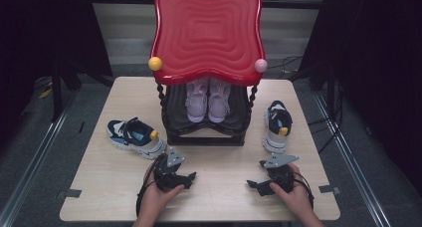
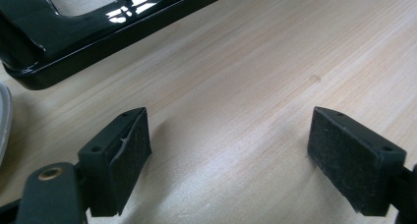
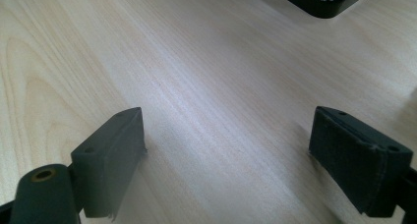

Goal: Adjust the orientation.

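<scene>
A black two-tier shoe rack (image 1: pixel 206 132) with a glossy red top (image 1: pixel 206 33) stands at the back middle of the wooden table (image 1: pixel 99 187). A pair of lilac shoes (image 1: pixel 207 100) sits on its lower shelf. One navy-and-white sneaker (image 1: pixel 134 137) lies left of the rack, and its mate (image 1: pixel 277 125) stands to the right. My left gripper (image 1: pixel 191 179) rests low on the table in front of the rack, open and empty (image 2: pixel 228 150). My right gripper (image 1: pixel 251 185) rests near the front right, also open with nothing between its pads (image 3: pixel 226 150).
The rack's black base (image 2: pixel 74 47) lies just beyond my left gripper, and a corner of it (image 3: pixel 324 0) sits far from my right gripper. Bare wood stretches between the two grippers. Dark curtains flank the table, and cables lie on the floor at the right.
</scene>
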Available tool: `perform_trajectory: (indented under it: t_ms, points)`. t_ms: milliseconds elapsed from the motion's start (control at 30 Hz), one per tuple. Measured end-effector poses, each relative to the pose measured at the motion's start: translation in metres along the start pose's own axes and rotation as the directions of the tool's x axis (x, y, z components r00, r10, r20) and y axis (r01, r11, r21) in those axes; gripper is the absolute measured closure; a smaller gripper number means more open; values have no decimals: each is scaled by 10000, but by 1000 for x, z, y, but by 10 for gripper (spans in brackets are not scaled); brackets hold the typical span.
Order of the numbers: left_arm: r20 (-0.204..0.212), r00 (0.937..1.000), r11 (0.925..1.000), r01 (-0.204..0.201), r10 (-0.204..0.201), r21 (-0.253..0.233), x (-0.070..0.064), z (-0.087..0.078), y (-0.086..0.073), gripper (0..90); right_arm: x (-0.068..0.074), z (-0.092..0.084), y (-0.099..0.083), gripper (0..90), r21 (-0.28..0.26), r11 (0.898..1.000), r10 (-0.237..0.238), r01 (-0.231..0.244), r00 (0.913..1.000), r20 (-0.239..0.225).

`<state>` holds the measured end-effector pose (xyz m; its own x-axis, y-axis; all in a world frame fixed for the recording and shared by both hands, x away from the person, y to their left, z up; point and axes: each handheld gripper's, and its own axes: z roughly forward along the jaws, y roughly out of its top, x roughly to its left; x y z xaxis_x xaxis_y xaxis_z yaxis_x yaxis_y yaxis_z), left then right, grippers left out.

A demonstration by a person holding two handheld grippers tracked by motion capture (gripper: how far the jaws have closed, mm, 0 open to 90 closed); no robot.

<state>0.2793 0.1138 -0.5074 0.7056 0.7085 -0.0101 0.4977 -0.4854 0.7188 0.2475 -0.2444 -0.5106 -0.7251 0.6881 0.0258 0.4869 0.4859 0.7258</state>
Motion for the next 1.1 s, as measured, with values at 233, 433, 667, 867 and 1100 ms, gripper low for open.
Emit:
perform_trajectory:
  t_ms: [233,433,667,867,1100]
  points:
    - [-219,9997,9995,80,-74,302,2,-3,2,174,0,0,0,132,6,10000,8,-8,10000,20]
    - [-94,10000,9976,25,-18,695,5,-9,3,178,0,0,0,132,11,10000,18,-18,10000,17]
    - [55,10000,9959,43,-48,906,7,-16,5,180,0,0,0,132,10,10000,20,-20,10000,18]
    - [213,9998,9962,25,-44,875,11,-23,6,180,0,0,0,132,12,10000,22,-22,10000,17]
    - [104,9998,9973,168,-176,711,18,-35,10,180,0,0,0,132,6,10000,7,-7,10000,21]
